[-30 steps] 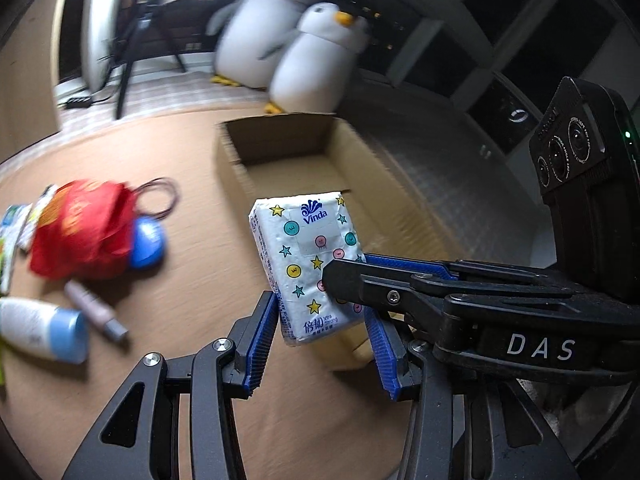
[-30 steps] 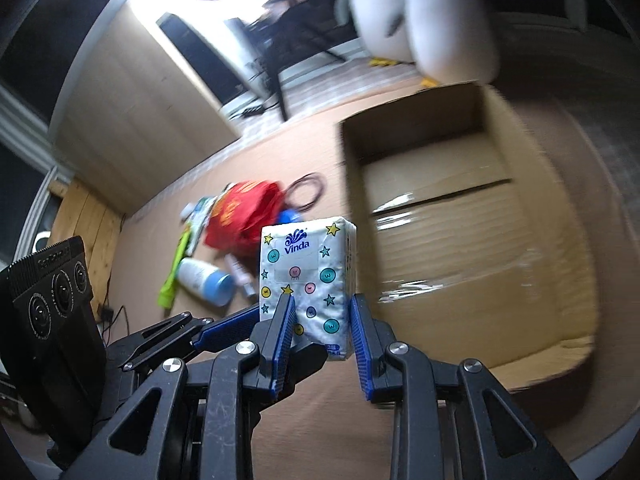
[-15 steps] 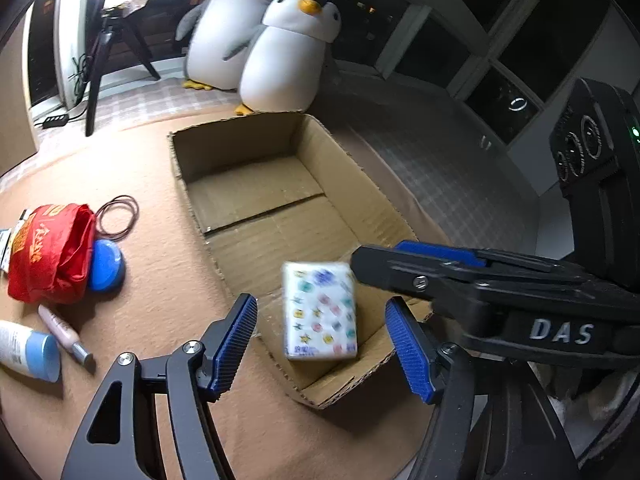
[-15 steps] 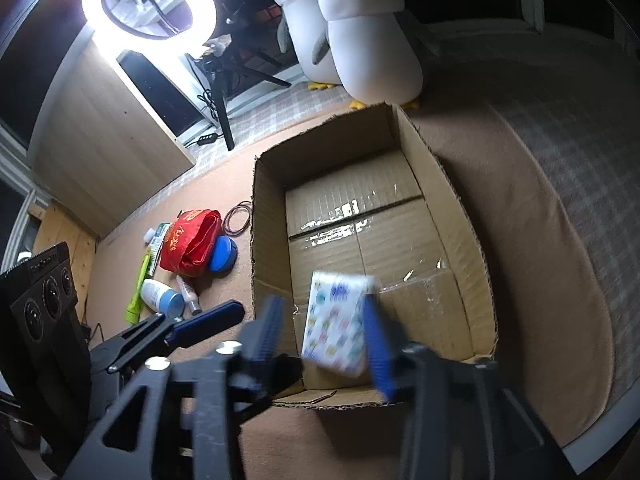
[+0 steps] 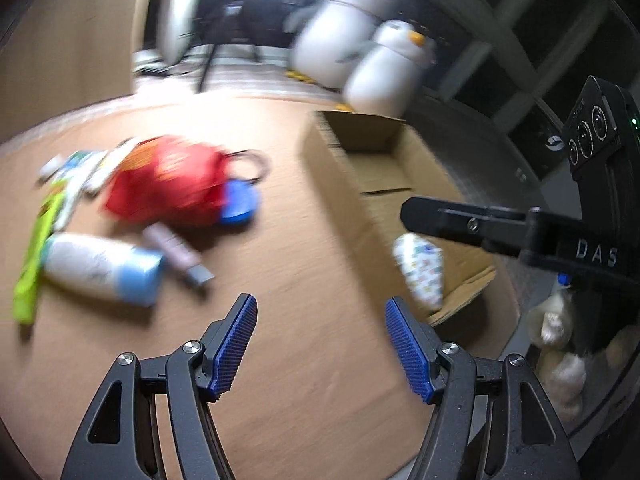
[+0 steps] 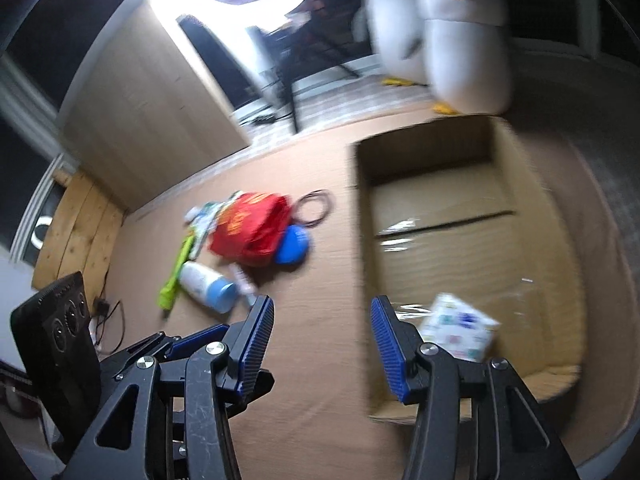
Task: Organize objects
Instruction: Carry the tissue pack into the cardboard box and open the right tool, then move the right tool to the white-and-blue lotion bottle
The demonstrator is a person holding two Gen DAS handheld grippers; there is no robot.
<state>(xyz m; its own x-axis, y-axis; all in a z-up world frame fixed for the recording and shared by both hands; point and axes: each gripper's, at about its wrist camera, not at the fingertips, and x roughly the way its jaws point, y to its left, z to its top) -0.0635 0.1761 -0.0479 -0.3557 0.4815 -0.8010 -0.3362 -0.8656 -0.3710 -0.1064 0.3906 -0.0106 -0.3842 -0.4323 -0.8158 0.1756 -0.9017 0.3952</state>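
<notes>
The tissue pack (image 6: 460, 330), gripped between both sets of blue pads a second ago, now lies loose in the near corner of the cardboard box (image 6: 362, 240), at the lower right of my right wrist view. I read my right gripper (image 6: 322, 334) as released: its jaws stand apart with only brown floor mat (image 6: 312, 420) between them, and the pack sits beyond the right-hand pad, apart from it. My left gripper (image 5: 320, 342) is released too, its fingers spread wide and empty at the bottom of the left wrist view, where the pack shows tilted at centre right, just under the dark body of the other tool. Both views are smeared, and both have swung away from the box toward the pile at the left since half a second ago. That pile sits well apart from the box: a red bag (image 5: 164, 180), a blue round thing (image 5: 238, 202) just beside it, a white bottle with a blue cap (image 5: 100, 270), a small tube (image 5: 176, 250) and a green strip (image 5: 34, 268). I judge one item sorted and the rest still waiting; the bottle looks the nearest next pick.
</notes>
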